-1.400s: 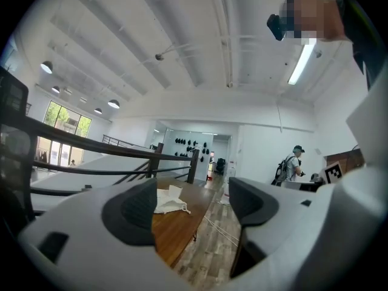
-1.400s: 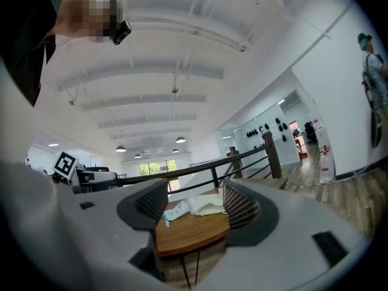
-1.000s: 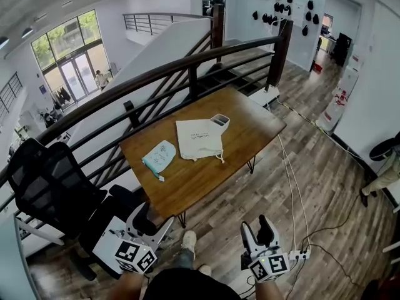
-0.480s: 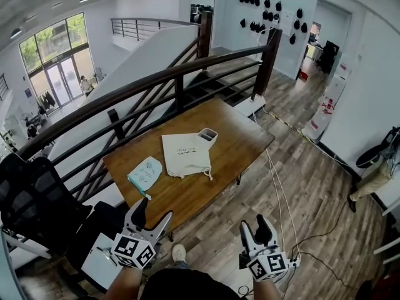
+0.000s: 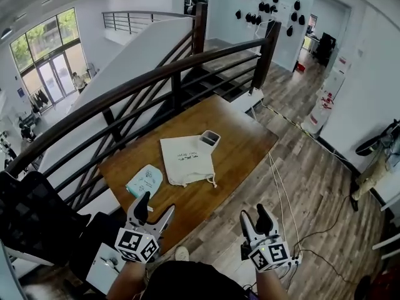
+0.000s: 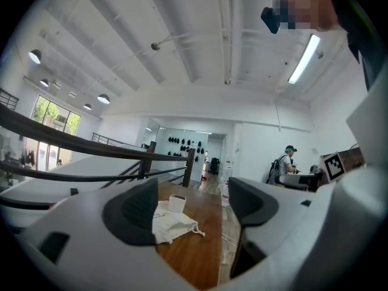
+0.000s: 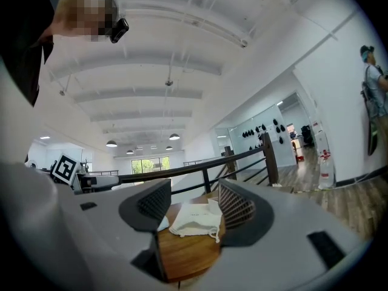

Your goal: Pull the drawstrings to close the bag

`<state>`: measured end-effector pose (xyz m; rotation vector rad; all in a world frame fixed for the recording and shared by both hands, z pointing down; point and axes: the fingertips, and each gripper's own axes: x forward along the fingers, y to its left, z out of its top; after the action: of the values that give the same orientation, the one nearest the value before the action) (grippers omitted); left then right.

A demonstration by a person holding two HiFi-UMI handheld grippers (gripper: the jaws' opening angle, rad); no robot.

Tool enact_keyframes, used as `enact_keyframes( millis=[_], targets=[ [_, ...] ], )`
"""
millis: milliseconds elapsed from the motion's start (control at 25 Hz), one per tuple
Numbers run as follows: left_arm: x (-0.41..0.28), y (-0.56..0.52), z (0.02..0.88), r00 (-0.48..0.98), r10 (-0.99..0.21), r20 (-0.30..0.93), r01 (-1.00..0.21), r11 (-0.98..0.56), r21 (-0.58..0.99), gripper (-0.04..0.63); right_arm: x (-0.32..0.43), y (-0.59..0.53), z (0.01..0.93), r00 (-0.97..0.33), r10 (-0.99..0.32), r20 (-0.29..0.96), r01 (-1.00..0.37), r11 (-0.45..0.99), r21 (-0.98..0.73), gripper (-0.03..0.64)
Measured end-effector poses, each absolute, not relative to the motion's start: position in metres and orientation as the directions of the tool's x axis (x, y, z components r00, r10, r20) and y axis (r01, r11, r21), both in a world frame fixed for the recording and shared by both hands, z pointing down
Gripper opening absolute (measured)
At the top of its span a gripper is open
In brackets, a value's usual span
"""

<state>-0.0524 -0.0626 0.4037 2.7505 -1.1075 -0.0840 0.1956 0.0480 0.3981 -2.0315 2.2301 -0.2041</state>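
Observation:
A white drawstring bag (image 5: 185, 161) lies flat on the wooden table (image 5: 237, 152), its cords (image 5: 212, 182) trailing off the near corner. My left gripper (image 5: 155, 209) hovers open short of the table's near edge, nothing between its jaws. My right gripper (image 5: 254, 218) is over the floor, right of the table's front, also open and empty. In the left gripper view the bag (image 6: 171, 224) shows far ahead between the open jaws of the left gripper (image 6: 194, 208). The right gripper view shows the bag (image 7: 195, 222) beyond the spread jaws of the right gripper (image 7: 193, 208).
A small white cup (image 5: 209, 140) stands just behind the bag. A pale blue pouch (image 5: 145, 181) lies to its left. A dark railing (image 5: 156, 77) runs behind the table, a black chair (image 5: 31, 217) stands at left, and white cables (image 5: 284, 192) cross the floor at right.
The view has moved closer to the table. Both grippers have lifted and come forward; the left one now reaches the table's near edge. The bag has not moved.

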Motion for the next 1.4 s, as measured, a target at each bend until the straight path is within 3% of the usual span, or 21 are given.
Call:
enact_keyframes(
  millis=[520, 840, 1120, 1400],
  targets=[
    [-0.067, -0.110, 0.462, 0.761, -0.637, 0.123, -0.647, -0.735, 0.202, 0.357, 0.154, -0.020, 0.434, -0.181, -0.978, 0.105, -0.971, 0.161, -0.176, 0.230],
    [-0.035, -0.135, 0.516, 0.784, -0.571, 0.242, -0.615, -0.769, 0.177, 0.344, 0.160, -0.037, 0.466, -0.180, -0.966, 0.184, -0.967, 0.140, -0.213, 0.224],
    [0.007, -0.152, 0.570, 0.787, -0.489, 0.377, -0.559, -0.823, 0.100, 0.275, 0.167, -0.058, 0.498, -0.200, -0.947, 0.250, -0.961, 0.140, -0.237, 0.222],
    [0.038, -0.175, 0.629, 0.739, -0.434, 0.515, -0.519, -0.854, 0.024, 0.273, 0.174, -0.067, 0.521, -0.223, -0.920, 0.322, -0.960, 0.150, -0.237, 0.222]
  ],
)
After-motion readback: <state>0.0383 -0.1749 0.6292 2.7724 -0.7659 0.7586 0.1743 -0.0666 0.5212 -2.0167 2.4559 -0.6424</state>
